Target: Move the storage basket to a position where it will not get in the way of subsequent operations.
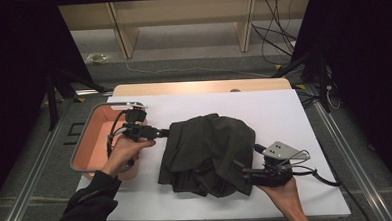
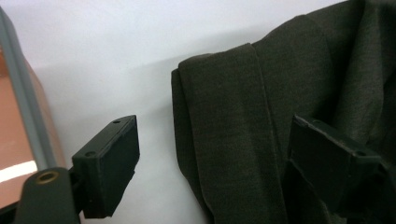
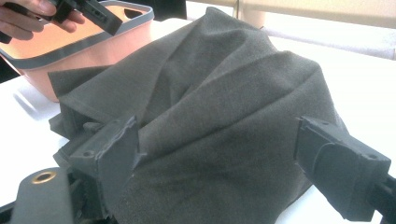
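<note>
Right now, scene: a dark grey garment (image 1: 208,155) lies bunched in a heap on the white surface (image 1: 279,112), with a hand-held gripper at each end of it.
Garment: crumpled and folded over itself near the middle of the surface, just right of the salmon-pink bin (image 1: 92,140); a folded edge runs along its left side in the left gripper view (image 2: 219,135).
Left hand-held gripper (image 1: 161,134): held in the person's left hand (image 1: 125,151), pointing right at the garment's upper left edge.
Left jaws: spread wide apart; in the left gripper view one jaw sits over bare white surface and the other over the cloth, the folded edge between them, nothing pinched.
Right hand-held gripper (image 1: 246,169): held in the person's right hand (image 1: 282,189), pointing left at the garment's lower right corner.
Right jaws: released and wide; in the right gripper view the cloth (image 3: 219,121) mounds up between them, the left jaw against or under a fold, no clamp on it.
Bin: grey-rimmed, sits at the surface's left edge, just beside the garment; the right gripper view shows it (image 3: 93,51) behind the cloth with the left hand above it.
Sleeve: dark, on the left forearm (image 1: 88,205).
</note>
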Motion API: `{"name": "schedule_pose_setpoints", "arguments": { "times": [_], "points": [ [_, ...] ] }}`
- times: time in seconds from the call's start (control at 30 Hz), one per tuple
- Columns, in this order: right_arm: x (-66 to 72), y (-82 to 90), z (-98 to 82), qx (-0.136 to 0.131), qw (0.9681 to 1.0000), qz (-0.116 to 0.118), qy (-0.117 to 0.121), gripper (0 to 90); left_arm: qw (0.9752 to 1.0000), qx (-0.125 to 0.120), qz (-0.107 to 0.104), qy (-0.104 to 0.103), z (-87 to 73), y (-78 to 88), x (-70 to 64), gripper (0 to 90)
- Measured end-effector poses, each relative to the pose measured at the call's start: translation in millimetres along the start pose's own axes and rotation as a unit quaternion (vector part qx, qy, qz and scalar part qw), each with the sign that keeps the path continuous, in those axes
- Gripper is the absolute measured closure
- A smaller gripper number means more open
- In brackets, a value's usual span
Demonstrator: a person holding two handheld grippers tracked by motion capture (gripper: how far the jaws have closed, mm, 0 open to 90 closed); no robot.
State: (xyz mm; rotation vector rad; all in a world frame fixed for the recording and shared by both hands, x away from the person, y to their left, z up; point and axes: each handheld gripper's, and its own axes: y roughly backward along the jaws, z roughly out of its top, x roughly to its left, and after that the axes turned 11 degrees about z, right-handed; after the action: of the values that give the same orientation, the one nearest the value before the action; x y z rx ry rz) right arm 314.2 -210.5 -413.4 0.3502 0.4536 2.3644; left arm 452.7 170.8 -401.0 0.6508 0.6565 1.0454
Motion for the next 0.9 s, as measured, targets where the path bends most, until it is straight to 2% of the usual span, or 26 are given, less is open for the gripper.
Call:
{"name": "schedule_pose_setpoints", "arguments": {
  "times": [0.53, 0.9],
  "points": [
    [0.4, -6.1, 2.2, -0.001, 0.9999, 0.008, -0.015, 14.4, 0.9996, 0.019, -0.002, -0.020, -9.8, -12.7, -14.4, 16.3],
    [4.4, -19.9, 7.2, 0.020, 0.9998, -0.002, -0.004, 14.3, 0.9986, 0.034, -0.005, -0.041, -20.6, -21.9, -29.8, 16.3]
  ]
}}
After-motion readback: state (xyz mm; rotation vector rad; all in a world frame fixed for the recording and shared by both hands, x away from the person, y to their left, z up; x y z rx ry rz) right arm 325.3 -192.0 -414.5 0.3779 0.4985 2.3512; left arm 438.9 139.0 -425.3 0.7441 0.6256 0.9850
